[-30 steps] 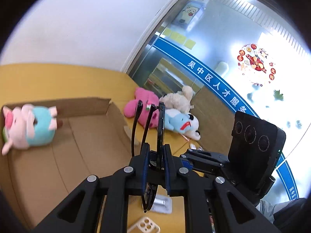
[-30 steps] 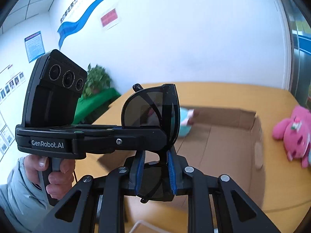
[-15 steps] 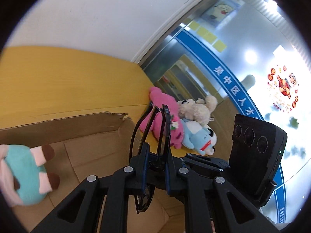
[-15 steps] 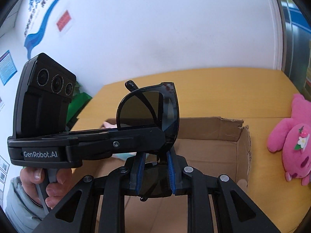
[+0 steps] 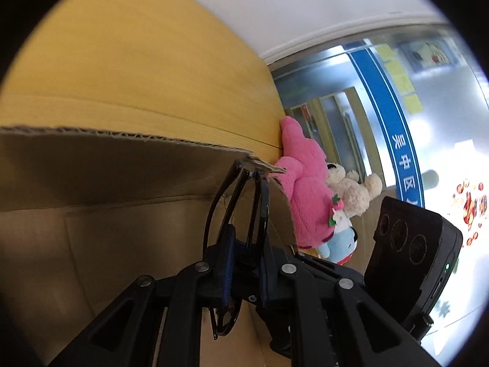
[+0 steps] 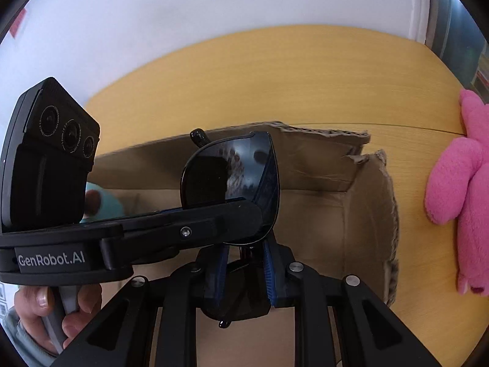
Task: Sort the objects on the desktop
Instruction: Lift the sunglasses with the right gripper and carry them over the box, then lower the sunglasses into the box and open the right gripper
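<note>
A pair of black sunglasses (image 5: 235,208), folded, hangs over the open cardboard box (image 5: 122,159) near its torn right corner. My left gripper (image 5: 244,244) is shut on the frame, blue pads pressing both sides. In the right wrist view a dark lens of the sunglasses (image 6: 238,177) faces the camera, and my right gripper (image 6: 244,253) is shut on the lower part of the frame. The left gripper's finger (image 6: 214,223) crosses in from the left and clamps the same sunglasses. A teal plush (image 6: 104,202) lies inside the box (image 6: 321,165), partly hidden behind the left gripper.
A pink plush (image 5: 305,195) lies on the yellow table (image 5: 137,70) just outside the box's right wall, with a beige plush (image 5: 351,189) and a blue plush (image 5: 339,244) behind it. A hand (image 6: 39,305) holds the left gripper's handle. A white wall stands beyond the table.
Both grippers have come down and forward together with the sunglasses, from above the table to low over the box's inside. The box walls now loom larger; the teal plush left the left wrist view.
</note>
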{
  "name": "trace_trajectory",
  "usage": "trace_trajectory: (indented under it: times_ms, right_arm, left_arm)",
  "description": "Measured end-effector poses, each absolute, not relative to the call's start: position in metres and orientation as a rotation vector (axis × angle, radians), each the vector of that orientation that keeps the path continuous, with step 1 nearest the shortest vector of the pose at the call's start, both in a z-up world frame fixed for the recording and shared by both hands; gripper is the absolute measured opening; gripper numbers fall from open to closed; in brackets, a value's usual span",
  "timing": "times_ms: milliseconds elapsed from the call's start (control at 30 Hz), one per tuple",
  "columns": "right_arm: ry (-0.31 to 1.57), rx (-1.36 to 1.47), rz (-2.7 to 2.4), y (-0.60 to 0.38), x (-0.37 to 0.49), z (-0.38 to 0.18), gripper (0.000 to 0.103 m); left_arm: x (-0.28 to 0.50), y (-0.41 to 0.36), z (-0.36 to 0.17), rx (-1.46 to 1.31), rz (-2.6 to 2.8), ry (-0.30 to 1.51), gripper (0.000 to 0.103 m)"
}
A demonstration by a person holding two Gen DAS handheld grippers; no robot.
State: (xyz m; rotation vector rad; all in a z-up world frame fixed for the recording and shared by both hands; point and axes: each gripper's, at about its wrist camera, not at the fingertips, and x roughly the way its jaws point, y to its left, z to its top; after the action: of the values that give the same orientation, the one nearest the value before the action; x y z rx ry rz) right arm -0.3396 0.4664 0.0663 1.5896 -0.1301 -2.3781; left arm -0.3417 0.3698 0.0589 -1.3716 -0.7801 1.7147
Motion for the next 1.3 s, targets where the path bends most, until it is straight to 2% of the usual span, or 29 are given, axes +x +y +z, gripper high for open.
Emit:
trace_trajectory:
  times_ms: [300,533,567,633,667,733,833,900,933,1000,1100,1167,1300]
  right_arm:
    - [-0.068,1.698,-2.398,0.462,-0.350,0.041,0.026]
    - [-0.056,1.689,-2.448,0.458,-0.348,0.035,0.025]
    - [-0.056,1.684,-2.458,0.459,-0.346,0.036,0.028]
    - [-0.075,1.683,-2.468,0.461,-0.344,0.036,0.039]
    - [-0.100,1.675,-2.466,0.463,-0.341,0.038,0.041]
    - [-0.124,1.652,-2.466,0.462,-0.336,0.043,0.048]
    - [-0.120,1.582,-2.489,0.457,-0.322,0.064,0.065]
    - [-0.084,1.540,-2.538,0.454,-0.310,0.079,0.090]
    - [-0.076,1.507,-2.565,0.454,-0.302,0.090,0.093]
    - [-0.097,1.455,-2.581,0.457,-0.287,0.107,0.094]
    - [-0.157,1.359,-2.607,0.467,-0.251,0.140,0.095]
    - [-0.176,1.303,-2.636,0.465,-0.246,0.159,0.102]
    - [-0.200,1.298,-2.610,0.472,-0.250,0.161,0.103]
  left_arm:
    - [-0.356,0.386,0.038,-1.448,1.696,-0.760,0.013]
    - [-0.353,0.395,0.051,-1.469,1.804,-0.644,0.015]
    - [-0.352,0.394,0.053,-1.471,1.809,-0.635,0.018]
    - [-0.349,0.390,0.062,-1.473,1.852,-0.604,0.029]
    - [-0.347,0.388,0.066,-1.470,1.877,-0.588,0.036]
    - [-0.340,0.381,0.079,-1.452,1.926,-0.557,0.040]
    - [-0.325,0.369,0.106,-1.389,1.999,-0.511,0.041]
    - [-0.309,0.361,0.132,-1.324,2.068,-0.475,0.044]
    - [-0.303,0.356,0.141,-1.294,2.095,-0.460,0.047]
    - [-0.288,0.342,0.161,-1.215,2.144,-0.434,0.054]
    - [-0.262,0.323,0.192,-1.096,2.220,-0.375,0.057]
    - [-0.244,0.311,0.209,-1.029,2.280,-0.339,0.063]
    - [-0.215,0.294,0.220,-0.989,2.343,-0.359,0.064]
